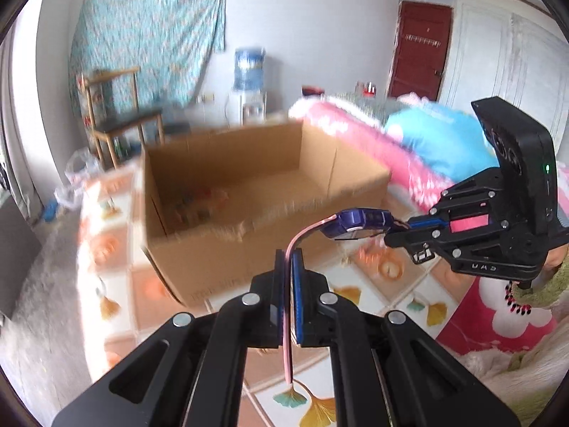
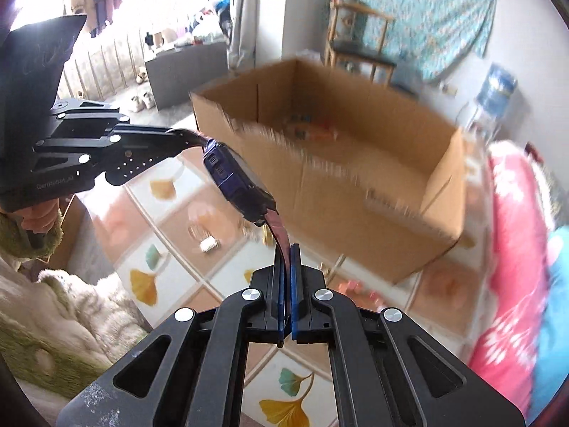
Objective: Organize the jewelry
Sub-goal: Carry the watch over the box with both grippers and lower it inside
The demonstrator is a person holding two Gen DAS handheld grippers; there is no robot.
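one wristwatch (image 1: 359,223) with a purple-blue case and a pink strap hangs in the air between two grippers, in front of one open cardboard box (image 1: 249,192). the left gripper (image 1: 288,270) has its jaws pinched shut on one end of the pink strap, which runs down between the pads; the right gripper (image 2: 287,267) is likewise clamped on the other strap end, the watch case just beyond its tips. each wrist view shows the other gripper reaching in from the side, gripping the far strap. the box sits on a cloth (image 1: 355,284) patterned with squares of yellow and teal ginkgo leaves and orange blocks; some small colourful items lie blurred inside the box, too smeared to count. beside the cloth lies pink and blue bedding (image 1: 419,135). the room has pale walls, one floral teal sheet (image 1: 149,35) hung up, one wooden chair (image 1: 121,117), one water dispenser (image 1: 249,78) with a blue bottle, and one dark red door (image 1: 419,49). a green fuzzy sleeve (image 2: 32,235) shows behind the left gripper. faint lettering on the gripper bodies is there but too blurred to read surely.
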